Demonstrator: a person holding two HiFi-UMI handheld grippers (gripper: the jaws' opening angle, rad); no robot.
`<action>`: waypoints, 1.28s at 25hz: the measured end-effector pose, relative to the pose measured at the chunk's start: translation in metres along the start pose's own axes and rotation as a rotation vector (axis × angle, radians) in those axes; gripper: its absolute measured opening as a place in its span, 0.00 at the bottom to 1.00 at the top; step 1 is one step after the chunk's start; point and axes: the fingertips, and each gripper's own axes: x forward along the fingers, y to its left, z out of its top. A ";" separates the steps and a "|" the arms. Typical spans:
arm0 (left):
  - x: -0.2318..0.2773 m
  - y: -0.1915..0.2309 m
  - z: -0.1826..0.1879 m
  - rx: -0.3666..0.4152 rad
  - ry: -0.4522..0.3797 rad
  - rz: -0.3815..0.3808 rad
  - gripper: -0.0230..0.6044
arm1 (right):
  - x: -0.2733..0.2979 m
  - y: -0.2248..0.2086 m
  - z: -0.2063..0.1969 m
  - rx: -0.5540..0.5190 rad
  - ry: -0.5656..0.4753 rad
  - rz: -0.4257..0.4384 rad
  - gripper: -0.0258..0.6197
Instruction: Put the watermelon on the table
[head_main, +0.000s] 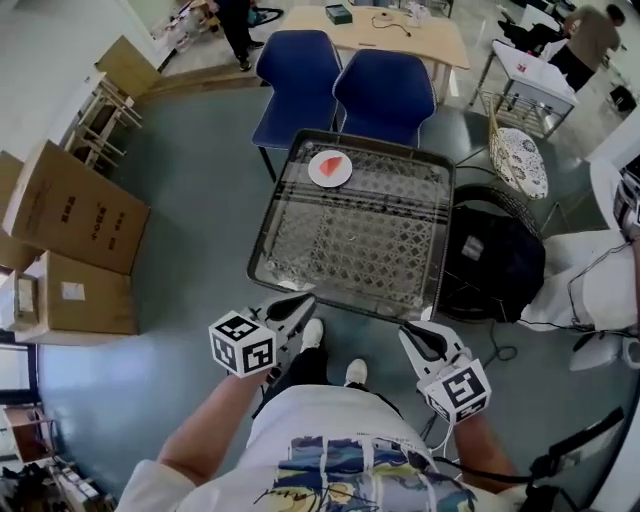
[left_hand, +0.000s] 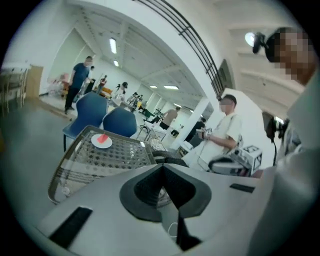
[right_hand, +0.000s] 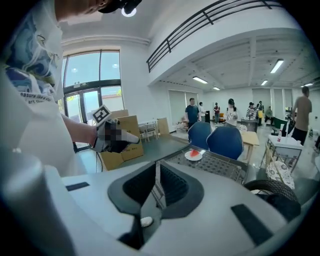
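Note:
A red watermelon slice (head_main: 331, 164) lies on a small white plate (head_main: 316, 179) at the far left corner of a glass-topped table (head_main: 350, 250). It also shows as the slice (left_hand: 102, 138) in the left gripper view and the slice (right_hand: 194, 153) in the right gripper view. My left gripper (head_main: 302, 301) hovers just off the table's near left corner, shut and holding nothing. My right gripper (head_main: 409, 334) hangs off the near right corner, also shut and holding nothing. In both gripper views the jaws stand together, left gripper (left_hand: 162, 170), right gripper (right_hand: 156, 172).
Two blue chairs (head_main: 300, 85) (head_main: 385, 95) stand behind the table. A black bag (head_main: 490, 265) sits on a round seat at its right. Cardboard boxes (head_main: 75, 210) line the left wall. A wooden table (head_main: 390, 35) is farther back. A person (left_hand: 222, 132) stands at the right.

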 end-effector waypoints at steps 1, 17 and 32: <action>-0.010 -0.016 -0.008 0.072 0.025 0.008 0.05 | 0.001 0.007 0.002 -0.014 -0.009 0.022 0.09; -0.145 -0.114 -0.016 0.220 -0.072 -0.140 0.05 | 0.021 0.138 0.044 -0.170 -0.026 0.144 0.07; -0.189 -0.100 -0.023 0.211 -0.093 -0.204 0.05 | 0.029 0.198 0.068 -0.175 -0.043 0.104 0.07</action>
